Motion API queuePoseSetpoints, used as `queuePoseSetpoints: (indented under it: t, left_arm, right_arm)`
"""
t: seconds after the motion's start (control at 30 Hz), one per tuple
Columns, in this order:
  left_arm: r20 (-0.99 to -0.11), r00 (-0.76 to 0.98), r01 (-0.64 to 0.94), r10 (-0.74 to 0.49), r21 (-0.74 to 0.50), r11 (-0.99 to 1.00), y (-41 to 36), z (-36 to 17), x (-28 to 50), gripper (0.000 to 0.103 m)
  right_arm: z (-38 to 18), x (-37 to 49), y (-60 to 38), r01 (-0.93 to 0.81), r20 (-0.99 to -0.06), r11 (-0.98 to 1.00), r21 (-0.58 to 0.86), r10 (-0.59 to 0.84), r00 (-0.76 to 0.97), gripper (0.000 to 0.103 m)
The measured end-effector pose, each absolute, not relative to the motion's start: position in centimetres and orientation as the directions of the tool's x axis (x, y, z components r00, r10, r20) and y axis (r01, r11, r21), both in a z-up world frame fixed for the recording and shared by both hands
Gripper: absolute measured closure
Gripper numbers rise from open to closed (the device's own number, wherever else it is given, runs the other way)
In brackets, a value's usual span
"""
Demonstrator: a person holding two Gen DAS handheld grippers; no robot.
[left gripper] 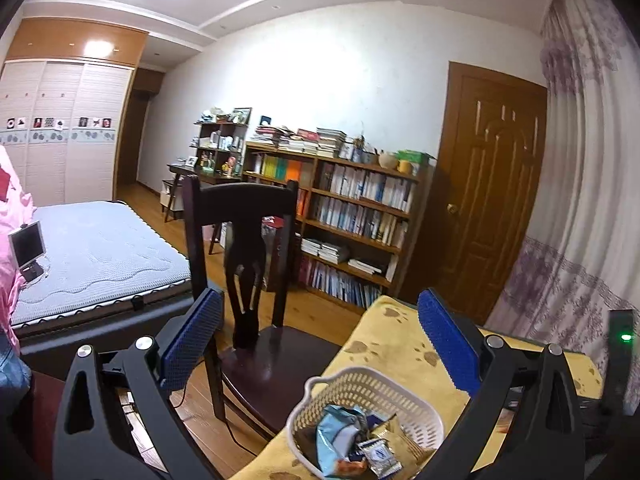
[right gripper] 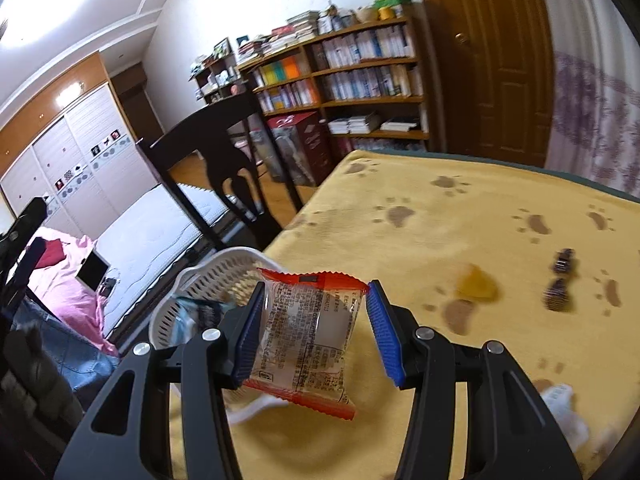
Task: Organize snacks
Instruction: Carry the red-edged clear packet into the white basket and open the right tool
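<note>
An orange-edged snack packet [right gripper: 304, 340] hangs in the right tool [right gripper: 316, 328], clamped, just beside the white basket [right gripper: 212, 280]. Several snacks [left gripper: 352, 444] are already in the basket. Three more [right gripper: 476, 286] wait on the yellow bench [right gripper: 440, 220]. The left tool [left gripper: 320, 348] hovers, spread wide, holding nothing.

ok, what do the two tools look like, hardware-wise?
They look alike. The left tool and the right tool each have a black plastic linkage frame with triangular cutouts and silver pivot bolts. Each carries two blue finger pads with a fine dotted or ribbed texture. No cables, labels or sleeves are visible.
</note>
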State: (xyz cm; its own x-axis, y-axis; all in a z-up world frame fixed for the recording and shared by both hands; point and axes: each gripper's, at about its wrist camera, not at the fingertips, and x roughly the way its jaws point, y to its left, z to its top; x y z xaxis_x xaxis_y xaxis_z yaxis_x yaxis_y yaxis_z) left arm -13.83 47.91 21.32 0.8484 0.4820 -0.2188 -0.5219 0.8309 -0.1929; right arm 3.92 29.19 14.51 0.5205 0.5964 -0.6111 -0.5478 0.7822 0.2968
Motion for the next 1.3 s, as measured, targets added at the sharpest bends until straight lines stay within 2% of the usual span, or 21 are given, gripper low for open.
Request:
queuePoseSetpoints:
  t: [0.33,0.43,0.47,0.5,1.07,1.3]
  left_arm:
    - [-0.201,0.844,-0.532,0.497,-0.21,0.82,48.4,21.6,-14.5,0.003]
    - [-0.208,0.844,-0.533,0.495,-0.217,0.818,48.6,21.5,-14.4,0.003]
    - [-0.21,0.844,-0.533,0.494,-0.219,0.817,48.6,21.4,-14.3,0.003]
    - [-0.213,0.844,-0.532,0.492,-0.219,0.818,48.7,21.4,-14.3,0.003]
    - [-0.212,0.854,-0.512,0.474,-0.184,0.839,47.9,20.8,-13.6,0.003]
    - [-0.2,0.844,-0.526,0.498,-0.127,0.841,46.7,20.9,-13.3,0.003]
  right_arm:
    - [13.3,5.5,38.5,-0.588,-0.66,0.753,0.296,0.606,0.443,0.052]
    - [12.8,6.1,39.7,-0.591,-0.662,0.74,0.322,0.621,0.418,0.05]
    - [12.6,6.4,39.9,-0.586,-0.659,0.737,0.338,0.629,0.411,0.043]
    - [12.5,6.5,39.9,-0.583,-0.655,0.733,0.35,0.637,0.407,0.04]
    - [11.8,6.7,36.4,-0.537,-0.663,0.756,0.374,0.623,0.416,0.04]
    - [11.7,6.2,35.2,-0.524,-0.664,0.769,0.367,0.611,0.431,0.04]
